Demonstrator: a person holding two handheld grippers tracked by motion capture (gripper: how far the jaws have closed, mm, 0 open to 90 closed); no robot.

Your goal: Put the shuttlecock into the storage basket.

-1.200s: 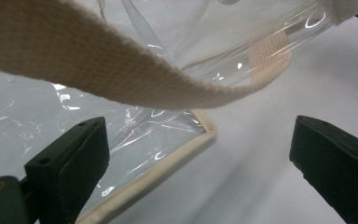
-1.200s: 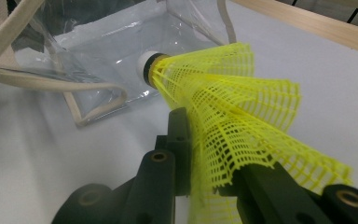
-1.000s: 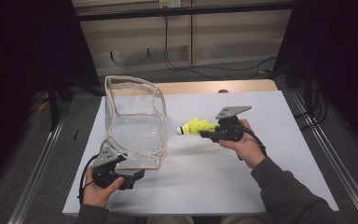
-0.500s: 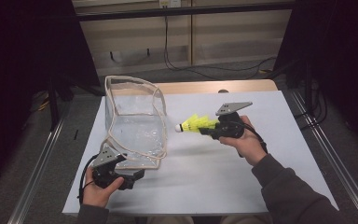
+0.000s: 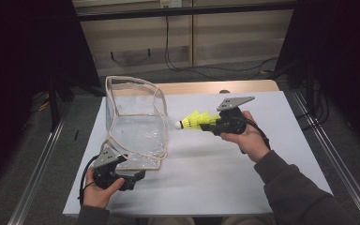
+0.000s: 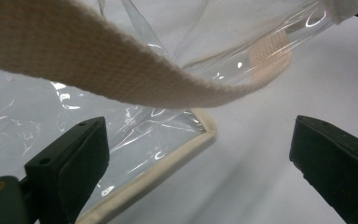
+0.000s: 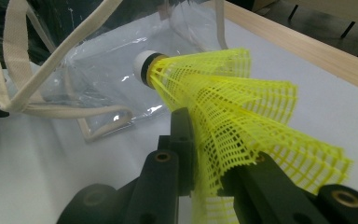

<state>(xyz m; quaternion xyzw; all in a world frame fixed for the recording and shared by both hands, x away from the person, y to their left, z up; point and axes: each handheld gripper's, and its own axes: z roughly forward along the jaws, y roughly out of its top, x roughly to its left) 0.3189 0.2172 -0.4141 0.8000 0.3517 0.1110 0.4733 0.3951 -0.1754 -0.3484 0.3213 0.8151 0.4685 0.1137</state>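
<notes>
Right gripper (image 5: 214, 124) is pinching a yellow shuttlecock (image 5: 196, 121) by its mesh skirt, held up off the white table (image 5: 272, 154); in the right gripper view you can see the jaws squeezed in on the netting from both sides, skirt flattened between them, white cork tip (image 7: 142, 64) pointing away toward the clear bag (image 5: 136, 124); from the high view the tip sits just beside the bag's right edge, near but not touching as far as I can tell; the person's right hand (image 5: 246, 138) wraps the gripper body, grey three-cornered plate on top, dark sleeve coming in from the bottom right.

Left gripper (image 5: 138, 176) is down at the near left corner of the bag, low on the table; its jaws are spread wide in the left gripper view, nothing clamped between them; a beige webbing strap (image 6: 98, 65) arcs across just above them, and the bag's beige-trimmed bottom corner (image 6: 200, 135) lies on the table between the jaws; can't tell whether the left jaw actually touches the plastic.

Bag itself stands upright with its mouth open, beige trim all round the rim, sitting on the left half of the table; wooden edge (image 5: 206, 87) shows along the far side.
</notes>
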